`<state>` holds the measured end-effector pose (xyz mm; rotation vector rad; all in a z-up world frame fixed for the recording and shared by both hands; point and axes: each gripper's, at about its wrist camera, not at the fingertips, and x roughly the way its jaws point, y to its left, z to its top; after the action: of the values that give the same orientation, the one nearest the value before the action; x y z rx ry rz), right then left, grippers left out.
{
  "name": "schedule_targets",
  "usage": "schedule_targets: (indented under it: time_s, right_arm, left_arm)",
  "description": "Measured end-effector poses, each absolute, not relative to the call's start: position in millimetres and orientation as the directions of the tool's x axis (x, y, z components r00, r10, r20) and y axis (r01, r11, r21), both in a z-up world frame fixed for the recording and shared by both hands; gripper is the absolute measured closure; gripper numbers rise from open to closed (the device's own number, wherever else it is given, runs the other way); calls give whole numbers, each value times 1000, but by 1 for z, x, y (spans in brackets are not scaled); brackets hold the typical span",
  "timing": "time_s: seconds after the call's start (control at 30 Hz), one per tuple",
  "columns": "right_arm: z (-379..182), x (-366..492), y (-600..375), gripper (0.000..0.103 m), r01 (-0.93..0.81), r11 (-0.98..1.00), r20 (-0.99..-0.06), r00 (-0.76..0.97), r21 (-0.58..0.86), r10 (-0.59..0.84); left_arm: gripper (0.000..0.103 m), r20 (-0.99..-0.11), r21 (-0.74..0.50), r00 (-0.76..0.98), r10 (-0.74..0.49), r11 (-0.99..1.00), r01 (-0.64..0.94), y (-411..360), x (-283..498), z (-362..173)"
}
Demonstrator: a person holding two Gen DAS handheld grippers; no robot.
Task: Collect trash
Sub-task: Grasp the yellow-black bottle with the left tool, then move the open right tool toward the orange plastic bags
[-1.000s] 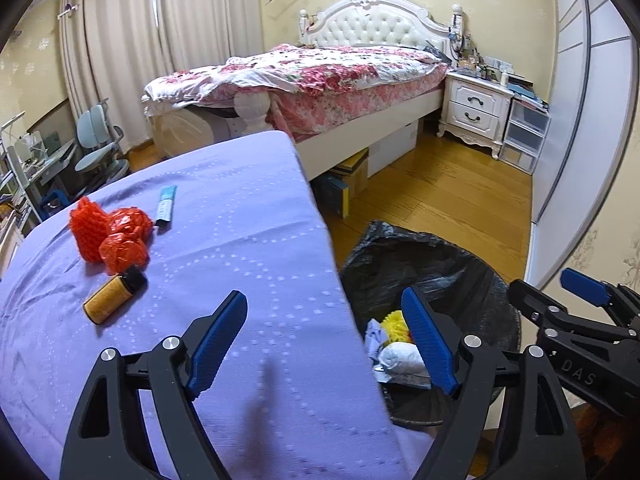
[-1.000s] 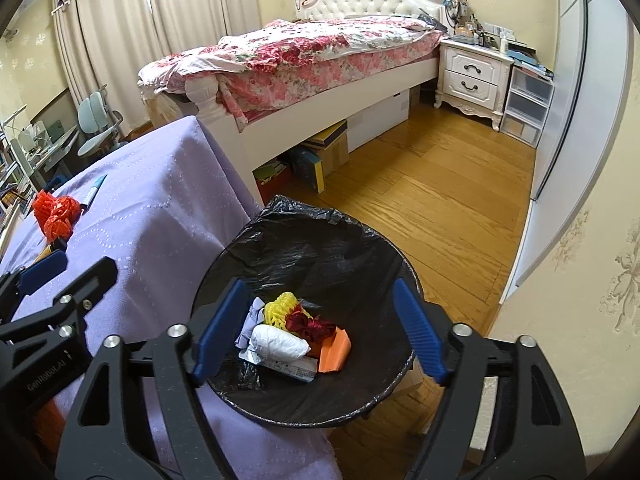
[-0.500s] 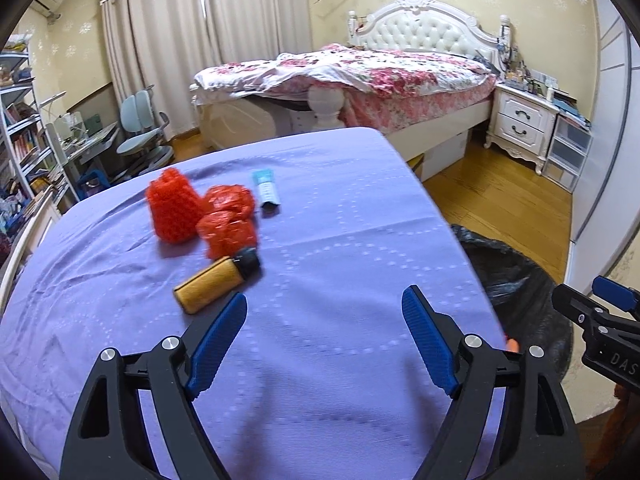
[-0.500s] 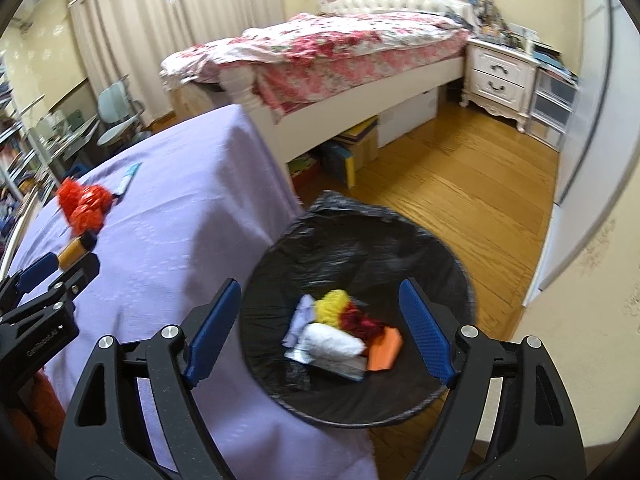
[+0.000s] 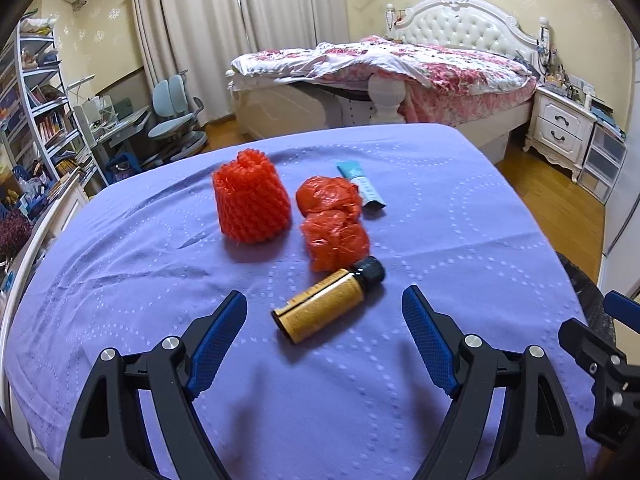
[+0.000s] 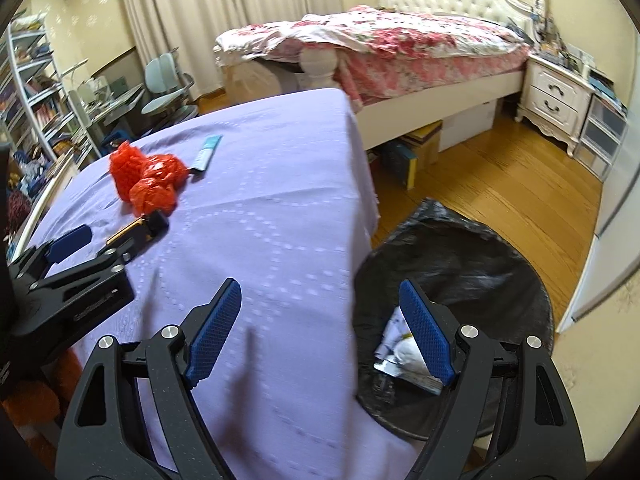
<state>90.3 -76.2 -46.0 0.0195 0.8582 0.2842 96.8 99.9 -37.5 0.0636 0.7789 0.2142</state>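
Observation:
On the purple tablecloth (image 5: 440, 240) lie a yellow bottle with a black cap (image 5: 326, 304), two crumpled red plastic bags (image 5: 334, 228), a red foam net sleeve (image 5: 250, 200) and a teal tube (image 5: 362, 184). My left gripper (image 5: 324, 332) hovers open just short of the bottle, nothing between its blue pads. My right gripper (image 6: 320, 324) is open and empty over the table's edge; its right finger hangs above the black-lined trash bin (image 6: 460, 256), which holds white wrappers (image 6: 400, 356). The same bottle (image 6: 140, 230), red bags (image 6: 154, 184) and tube (image 6: 206, 154) show in the right wrist view.
The table drops off on the right to a wooden floor (image 6: 500, 184). A bed (image 5: 420, 68) and white nightstand (image 5: 560, 128) stand beyond. A desk chair (image 5: 176, 116) and bookshelves (image 5: 36, 112) are at the left. Boxes (image 6: 416, 152) sit under the bed.
Both grippers swung left from the bin towards the table. The left one now faces the bottle and red trash up close; the right one has shifted from over the bin to the table's edge.

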Motion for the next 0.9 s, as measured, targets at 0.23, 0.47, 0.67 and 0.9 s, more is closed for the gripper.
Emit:
schedule_targets:
  time_s: [0.23,0.47,0.67,0.9]
  right_arm:
    - [-49,92,-57,24,-266,958,-753,607,108,254]
    - [-52,92,-52,24,-267,959,-764,598,95,242]
    - [-53,92,-51,24,-269,960,-767,598,83,234]
    - [-55,90,-51,24,-275,958,-770,594,78,233]
  left_arm:
    - [36,-749,100,643,159,987,-128,110,109,-47]
    - [65,-772,79,630,85,996,-39,106,105,-52]
    - [75,-774,68,631,58,998,-8,103,95,-52]
    - [75,-773,54,632,54,998,-20,114,70,-51]
